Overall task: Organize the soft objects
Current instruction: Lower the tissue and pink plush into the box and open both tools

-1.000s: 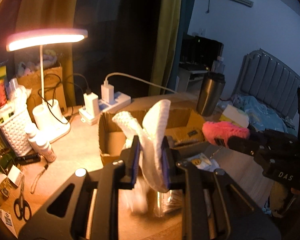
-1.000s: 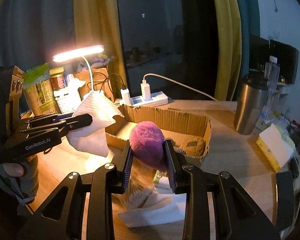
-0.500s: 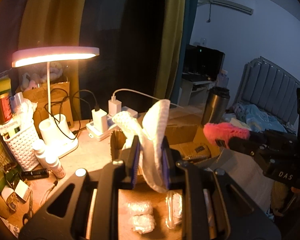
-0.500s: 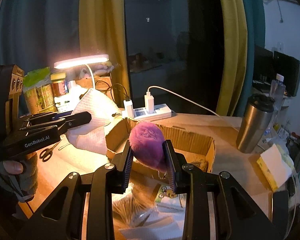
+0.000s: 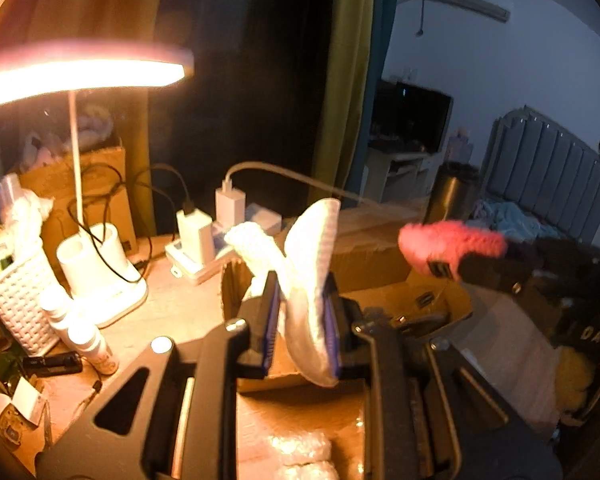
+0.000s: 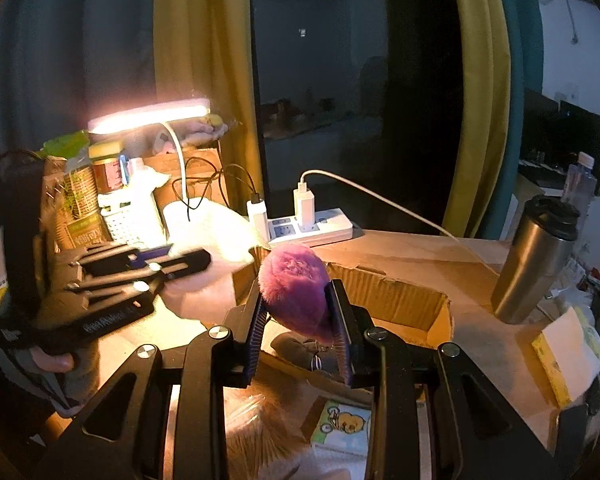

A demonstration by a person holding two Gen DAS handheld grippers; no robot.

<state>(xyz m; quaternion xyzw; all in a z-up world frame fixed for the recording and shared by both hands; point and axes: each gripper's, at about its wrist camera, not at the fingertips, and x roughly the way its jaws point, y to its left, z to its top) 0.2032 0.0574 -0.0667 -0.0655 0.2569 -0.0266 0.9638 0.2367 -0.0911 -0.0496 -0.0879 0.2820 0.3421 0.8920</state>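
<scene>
My left gripper is shut on a folded white cloth that sticks up between its pads, just before the near left corner of an open cardboard box. In the right wrist view that same left gripper holds the white cloth left of the box. My right gripper is shut on a fluffy purple ball over the box's near edge; from the left wrist view the ball looks pink. A grey soft item lies inside the box.
A lit desk lamp, a white basket, small bottles and a power strip with chargers crowd the left and back. A steel tumbler stands right of the box, yellow sponges beside it. Plastic packets lie near me.
Both grippers have moved forward toward the box with their loads still held. The cloth and the purple ball now hang at the box's near side.
</scene>
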